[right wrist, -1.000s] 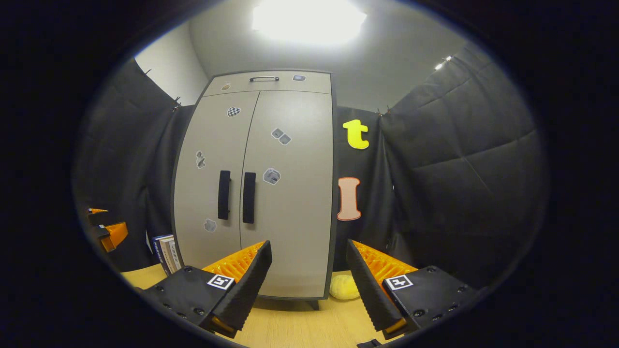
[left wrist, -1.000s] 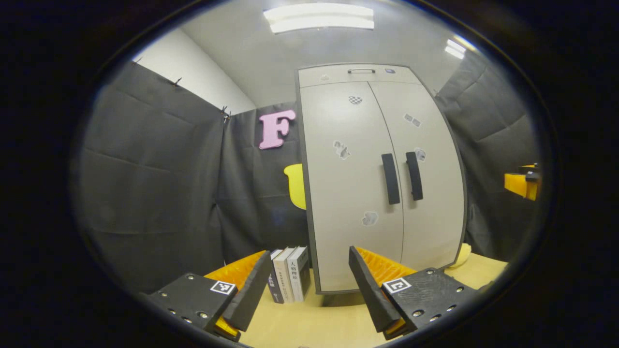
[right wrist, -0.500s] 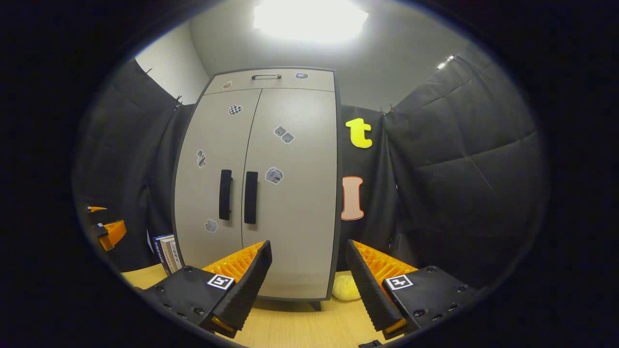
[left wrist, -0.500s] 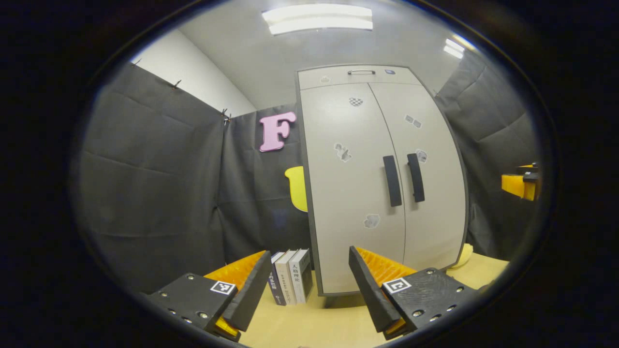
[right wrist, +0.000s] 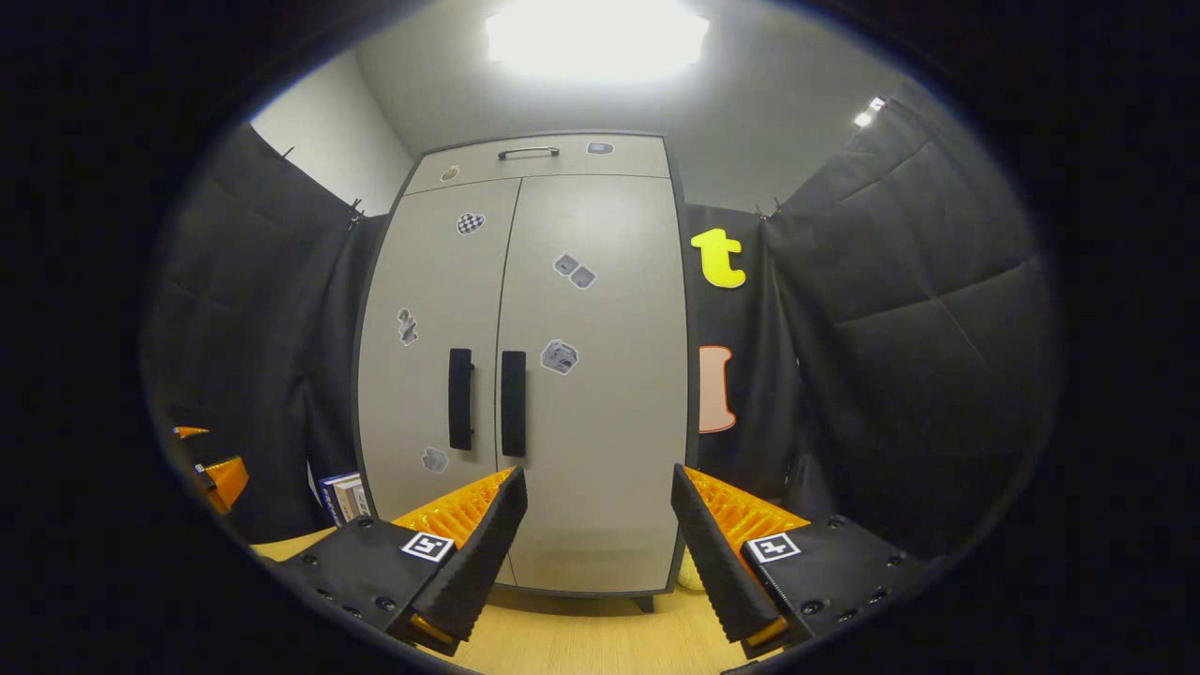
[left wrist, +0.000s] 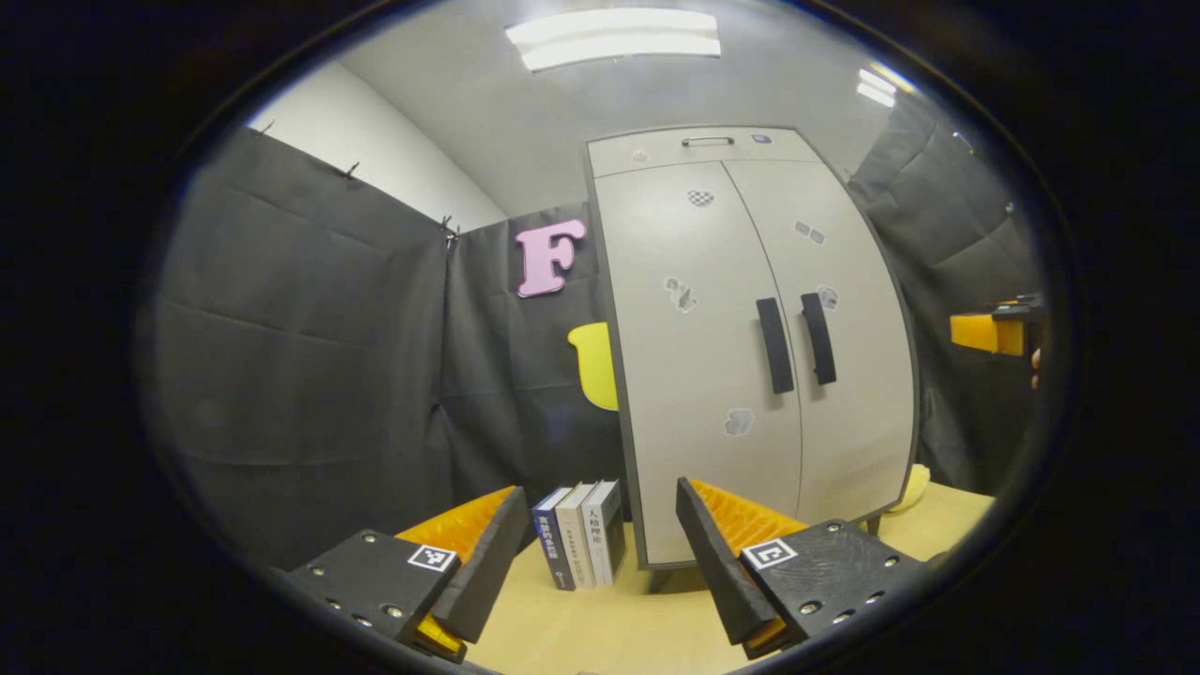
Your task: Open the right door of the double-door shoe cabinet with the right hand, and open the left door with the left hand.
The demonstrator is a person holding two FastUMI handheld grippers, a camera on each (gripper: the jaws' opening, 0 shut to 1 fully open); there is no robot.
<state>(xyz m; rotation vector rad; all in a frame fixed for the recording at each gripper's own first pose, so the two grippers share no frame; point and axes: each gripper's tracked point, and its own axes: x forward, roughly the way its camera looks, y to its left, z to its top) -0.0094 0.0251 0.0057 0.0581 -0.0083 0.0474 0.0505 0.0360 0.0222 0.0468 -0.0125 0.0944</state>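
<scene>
The light grey double-door shoe cabinet (left wrist: 712,394) (right wrist: 600,450) stands on a wooden table with both doors closed. Two dark vertical handles sit side by side at the middle seam: the left door's handle (left wrist: 774,345) (right wrist: 460,398) and the right door's handle (left wrist: 818,337) (right wrist: 513,403). In the left gripper view my left gripper (left wrist: 600,553) is open, low and left of the cabinet, well short of it. In the right gripper view my right gripper (right wrist: 600,553) is open, facing the right door from a distance. Each gripper also appears at the other view's edge: right gripper (left wrist: 984,333), left gripper (right wrist: 220,478).
Three books (left wrist: 583,546) (right wrist: 342,497) stand upright against the cabinet's left side. A yellow soft object (left wrist: 914,487) lies by its right foot. Black cloth walls close in behind and on both sides. Bare tabletop (left wrist: 600,628) (right wrist: 581,637) lies before the cabinet.
The cabinet has slid rightward in both views and looms slightly larger in the right gripper view. In the left gripper view the right gripper has risen. Doors stay closed.
</scene>
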